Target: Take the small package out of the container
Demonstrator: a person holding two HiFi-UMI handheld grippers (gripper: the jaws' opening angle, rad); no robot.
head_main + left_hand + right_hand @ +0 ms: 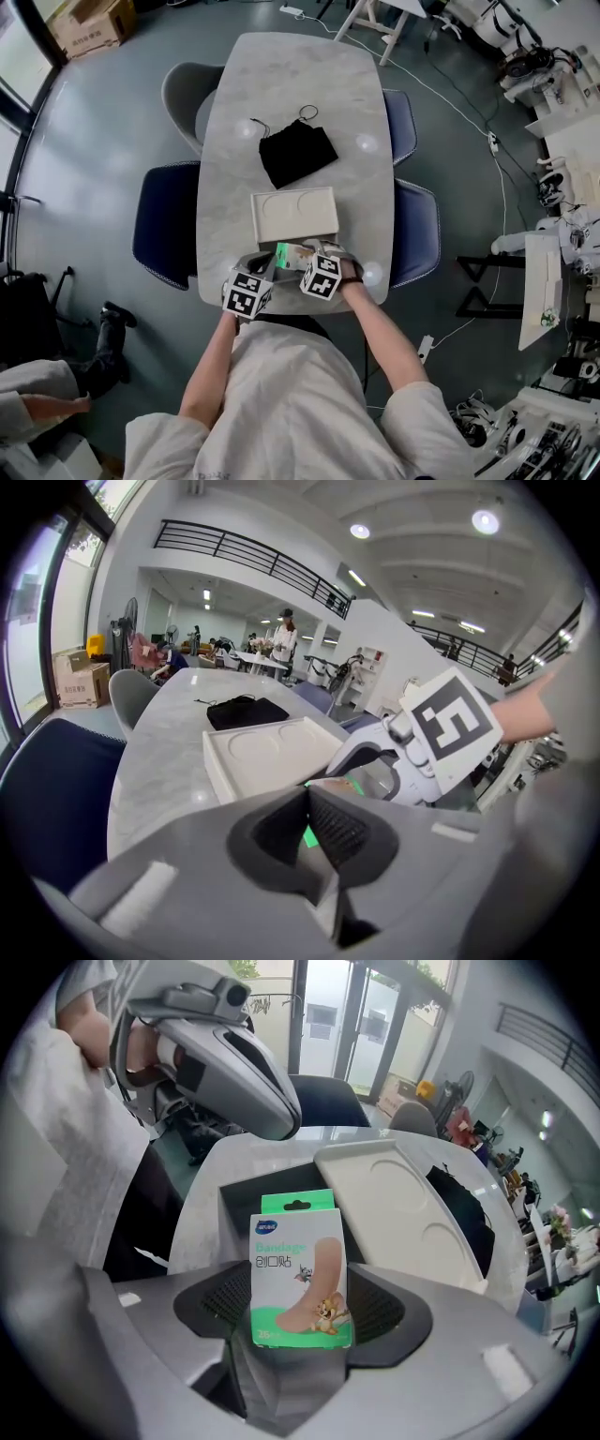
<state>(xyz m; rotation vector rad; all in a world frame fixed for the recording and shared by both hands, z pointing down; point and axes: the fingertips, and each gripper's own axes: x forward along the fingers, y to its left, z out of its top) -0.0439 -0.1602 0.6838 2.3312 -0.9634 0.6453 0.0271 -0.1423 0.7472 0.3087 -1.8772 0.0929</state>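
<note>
A small bandage box (298,1274), white and green with a cartoon plaster on it, stands upright between the pads of my right gripper (298,1309), which is shut on it. It hangs just above an open dark grey container (208,1206) at the table's near edge. From the head view the box (289,253) shows as a green patch ahead of my right gripper (302,257), over the container (253,263). My left gripper (307,817) is beside it with its pads pressed together. I cannot tell whether it pinches the container's rim.
A white moulded tray (293,215) lies just beyond the container, with a black drawstring pouch (296,152) further back. Chairs (167,223) flank the marble table (225,178). A seated person's legs (89,361) are at the lower left.
</note>
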